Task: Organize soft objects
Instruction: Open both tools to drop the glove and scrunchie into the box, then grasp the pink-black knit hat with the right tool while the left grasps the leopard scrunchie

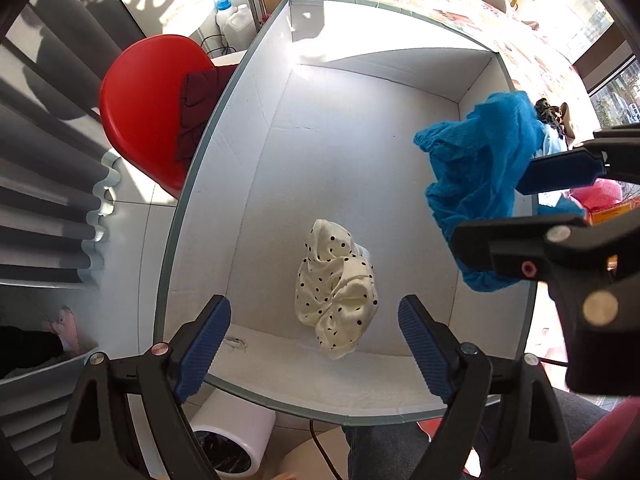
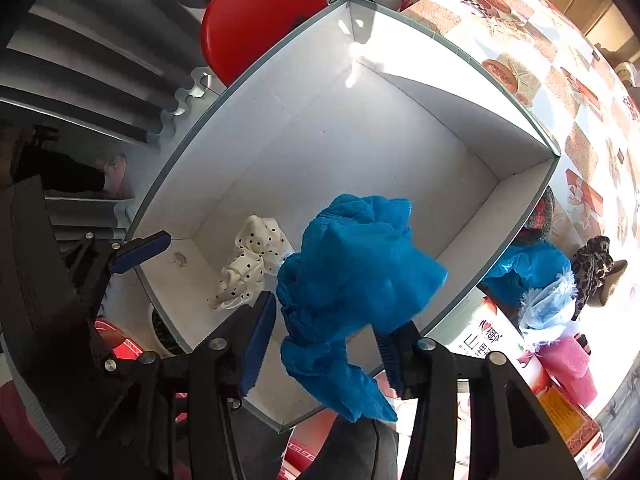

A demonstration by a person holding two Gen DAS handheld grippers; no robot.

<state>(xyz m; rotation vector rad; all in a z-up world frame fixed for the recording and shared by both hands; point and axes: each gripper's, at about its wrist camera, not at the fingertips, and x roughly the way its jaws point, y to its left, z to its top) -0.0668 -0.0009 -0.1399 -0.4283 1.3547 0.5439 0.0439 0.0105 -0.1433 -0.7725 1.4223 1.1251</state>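
A white open box (image 1: pixel 256 168) fills the left wrist view. A cream scrunchie with black dots (image 1: pixel 336 292) lies on its floor near the front wall; it also shows in the right wrist view (image 2: pixel 248 264). My left gripper (image 1: pixel 314 344) is open and empty above the box's near rim, just short of the scrunchie. My right gripper (image 2: pixel 326 344) has its jaws spread with a crumpled blue cloth (image 2: pixel 352 280) hanging between them over the box's right rim (image 2: pixel 516 236). In the left wrist view the blue cloth (image 1: pixel 480 168) hangs at the right wall.
A red chair (image 1: pixel 144 112) with a dark red cloth stands left of the box. On the patterned tablecloth (image 2: pixel 580 92) to the right lie another blue cloth (image 2: pixel 528 268), a leopard-print scrunchie (image 2: pixel 596 264), a pink item (image 2: pixel 568 364) and a printed carton (image 2: pixel 492 340).
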